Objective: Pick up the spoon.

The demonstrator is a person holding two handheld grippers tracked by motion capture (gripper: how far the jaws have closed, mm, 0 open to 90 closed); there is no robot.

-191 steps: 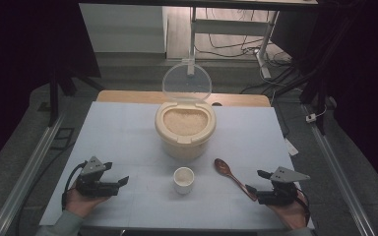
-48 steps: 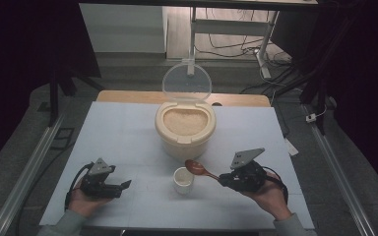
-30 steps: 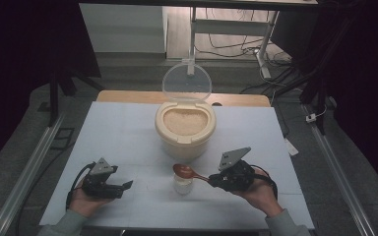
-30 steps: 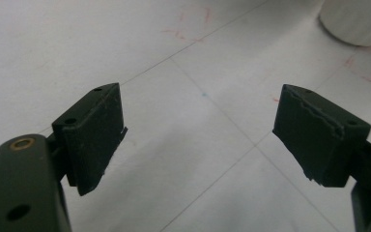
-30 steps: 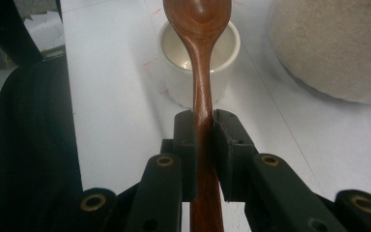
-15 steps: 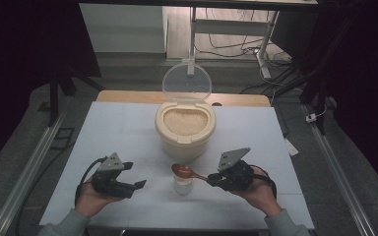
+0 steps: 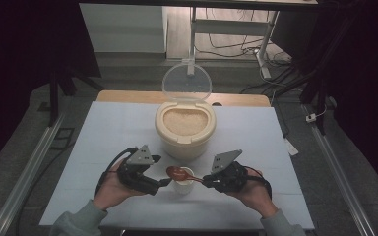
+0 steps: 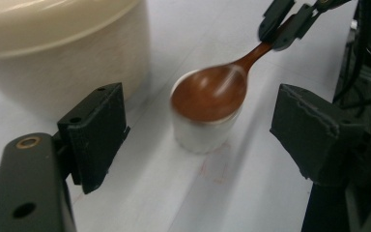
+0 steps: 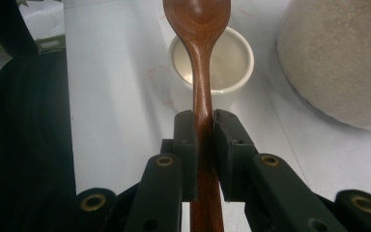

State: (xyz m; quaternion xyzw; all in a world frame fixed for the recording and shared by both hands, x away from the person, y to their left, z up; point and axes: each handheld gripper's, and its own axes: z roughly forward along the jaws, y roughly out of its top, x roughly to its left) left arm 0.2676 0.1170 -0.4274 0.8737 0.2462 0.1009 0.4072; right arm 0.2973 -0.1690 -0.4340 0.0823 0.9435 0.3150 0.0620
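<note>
We see the wooden spoon (image 9: pixel 200 72) clamped by its handle in the right tongs (image 9: pixel 204 128), its bowl held over the small white cup (image 7: pixel 183 183) that stands on the bench (image 7: pixel 108 132) just in front of the rice container (image 7: pixel 185 127), much as half a second ago. What has changed is the left tongs (image 7: pixel 163 181): we find them risen and moved in from the left, jaws spread wide and empty, now just beside the cup, with the cup framed between them in the left gripper view
</note>
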